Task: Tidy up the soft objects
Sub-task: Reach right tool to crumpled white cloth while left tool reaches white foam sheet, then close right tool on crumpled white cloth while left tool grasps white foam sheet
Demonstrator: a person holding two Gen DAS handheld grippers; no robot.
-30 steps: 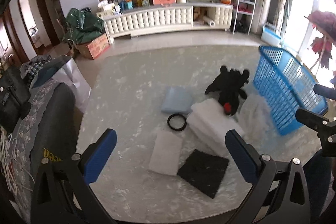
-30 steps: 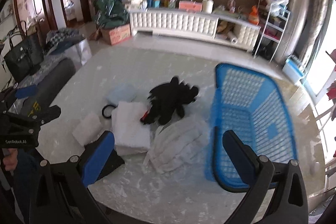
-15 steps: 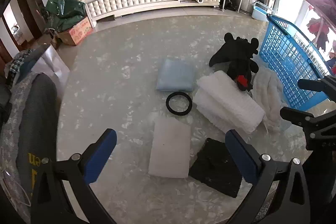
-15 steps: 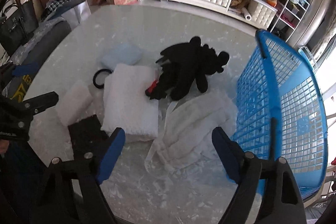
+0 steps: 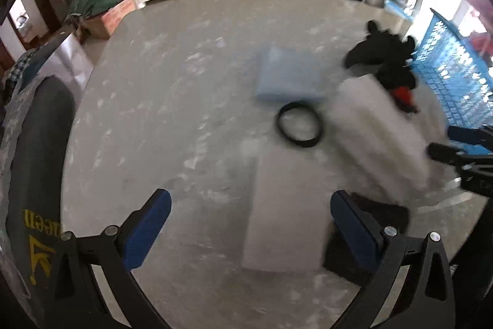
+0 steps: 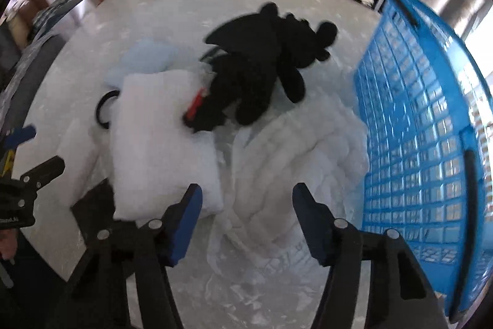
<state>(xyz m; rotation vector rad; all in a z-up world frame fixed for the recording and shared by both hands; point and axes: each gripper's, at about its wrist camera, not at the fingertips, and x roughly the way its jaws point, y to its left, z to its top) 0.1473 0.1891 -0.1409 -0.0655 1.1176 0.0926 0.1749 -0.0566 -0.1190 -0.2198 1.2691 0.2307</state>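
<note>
White and fluffy, a crumpled cloth (image 6: 295, 150) lies on the marble table (image 5: 172, 100), just beside the blue basket (image 6: 416, 119). The right gripper (image 6: 246, 221) hangs over this cloth with its blue fingers (image 6: 188, 221) spread apart, and nothing is between them. It is not clear if they touch the cloth.

A black plush toy (image 6: 258, 63) lies at the far end of the cloth, with one end resting on a thick white pad (image 6: 160, 137). A pale blue cushion (image 5: 286, 76) sits behind the pad. A black ring (image 5: 299, 124) lies flat on the table — between the cushion and a flat white sheet (image 5: 283, 205).

The left gripper (image 5: 249, 227) is wide open too and holds nothing. The white sheet lies between its fingers in the left view. A black square pad (image 5: 388, 215) sits just beside the sheet, partly hidden by one finger. The left view is blurry, so small things are hard to see.
</note>
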